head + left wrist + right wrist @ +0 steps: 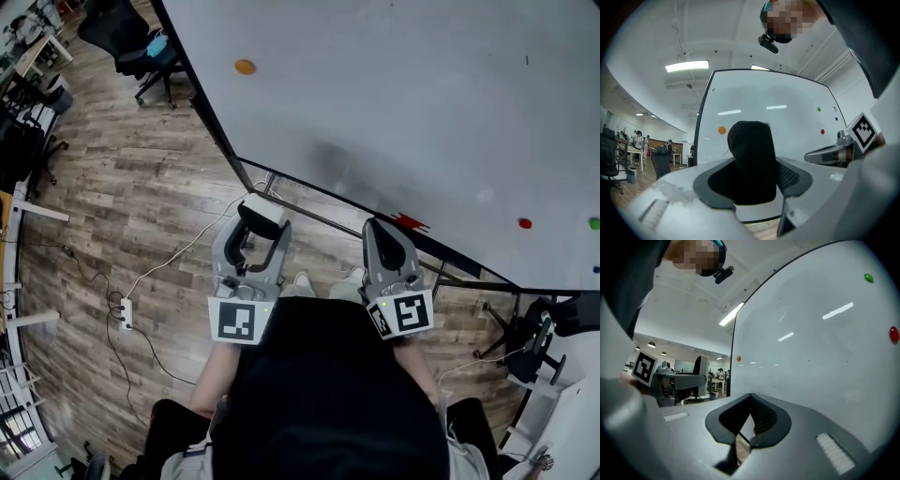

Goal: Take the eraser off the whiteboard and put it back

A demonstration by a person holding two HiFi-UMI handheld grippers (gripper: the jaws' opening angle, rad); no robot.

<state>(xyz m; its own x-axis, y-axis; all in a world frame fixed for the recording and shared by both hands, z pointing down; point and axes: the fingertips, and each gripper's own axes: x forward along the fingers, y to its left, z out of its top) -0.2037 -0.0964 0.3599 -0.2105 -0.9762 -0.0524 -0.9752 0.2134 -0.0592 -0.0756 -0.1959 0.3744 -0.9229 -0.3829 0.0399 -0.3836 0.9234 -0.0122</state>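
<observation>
**Open office with a whiteboard: the eraser is in the left tool, in front of the board**

The room is an open office with a wood-pattern floor [122,187] and a large whiteboard [394,103] that stands on a metal frame. Left of the whiteboard, a dark office chair [131,42] stands on the floor. Below the board's left corner, a white power strip [126,312] lies with its cable. On the whiteboard there is an orange magnet [245,67] near the left edge, and a red magnet [525,223] and a green magnet [594,223] near the right edge. A small red mark [410,222] sits at the lower edge.

The person stands in front of the whiteboard's lower edge and points both tools toward it. The left tool [261,225] has its jaws spread wide and pinches the eraser [262,210] between them. In the left gripper view the black felt of the eraser [751,159] stands upright between the dark pads and hides the middle of the whiteboard. In the head view its white back is near the board's lower left edge and seems apart from the writing surface.

The right tool [382,230] is nearer to the red mark. Its jaws are pressed together, the tips meet, and nothing is between them [751,401].
</observation>
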